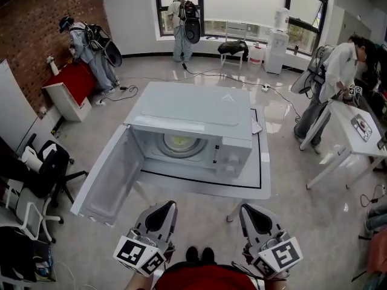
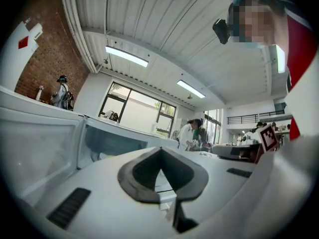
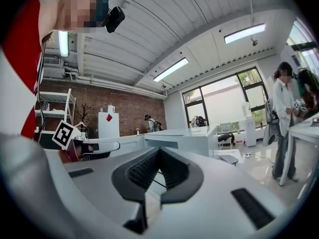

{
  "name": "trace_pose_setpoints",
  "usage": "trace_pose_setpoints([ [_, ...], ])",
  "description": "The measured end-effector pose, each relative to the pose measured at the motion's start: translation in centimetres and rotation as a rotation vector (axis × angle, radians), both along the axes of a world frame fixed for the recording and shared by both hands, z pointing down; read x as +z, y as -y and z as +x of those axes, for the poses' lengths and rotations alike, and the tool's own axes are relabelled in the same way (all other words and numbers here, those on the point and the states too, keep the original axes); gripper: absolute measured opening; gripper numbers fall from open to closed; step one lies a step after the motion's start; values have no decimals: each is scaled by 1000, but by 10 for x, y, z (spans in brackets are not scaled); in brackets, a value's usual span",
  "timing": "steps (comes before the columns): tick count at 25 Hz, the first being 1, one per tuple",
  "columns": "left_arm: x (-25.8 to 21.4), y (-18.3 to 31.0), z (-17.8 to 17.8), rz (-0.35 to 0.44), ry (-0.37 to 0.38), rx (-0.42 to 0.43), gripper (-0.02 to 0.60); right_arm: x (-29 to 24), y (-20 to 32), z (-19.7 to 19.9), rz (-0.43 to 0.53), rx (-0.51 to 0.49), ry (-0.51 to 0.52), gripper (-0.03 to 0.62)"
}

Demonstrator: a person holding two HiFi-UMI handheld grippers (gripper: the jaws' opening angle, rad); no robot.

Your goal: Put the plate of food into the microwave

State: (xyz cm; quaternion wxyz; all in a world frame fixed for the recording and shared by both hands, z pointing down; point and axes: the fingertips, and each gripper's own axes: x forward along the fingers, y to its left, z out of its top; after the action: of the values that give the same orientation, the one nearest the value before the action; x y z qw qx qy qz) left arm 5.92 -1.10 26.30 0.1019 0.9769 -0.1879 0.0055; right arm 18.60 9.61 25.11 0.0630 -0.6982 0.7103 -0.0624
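Note:
A white microwave stands on a white table with its door swung wide open to the left. Inside, a plate of yellowish food rests on the turntable. Both grippers are held back from the table, near my body at the bottom of the head view. My left gripper is shut with nothing in it and points at the open cavity. My right gripper is also shut and holds nothing. In the right gripper view the microwave's side lies ahead of the jaws.
The open door juts out past the table's left front corner. A black office chair stands at the left. A person works at another white table on the right. Two more people stand at the back, by a red cabinet and the window.

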Motion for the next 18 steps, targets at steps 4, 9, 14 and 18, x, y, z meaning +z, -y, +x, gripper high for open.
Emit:
trace_pose_setpoints([
  [4, -7, -8, 0, 16, -18, -12, 9, 2, -3, 3, 20, -1, -48, 11],
  [9, -11, -14, 6, 63, 4, 10, 9, 5, -4, 1, -2, -11, -38, 12],
  [14, -14, -13, 8, 85, 6, 10, 9, 1, -5, 4, 15, -17, -52, 12],
  [18, -11, -10, 9, 77, 6, -5, 9, 7, -7, 6, -26, -5, -61, 11],
])
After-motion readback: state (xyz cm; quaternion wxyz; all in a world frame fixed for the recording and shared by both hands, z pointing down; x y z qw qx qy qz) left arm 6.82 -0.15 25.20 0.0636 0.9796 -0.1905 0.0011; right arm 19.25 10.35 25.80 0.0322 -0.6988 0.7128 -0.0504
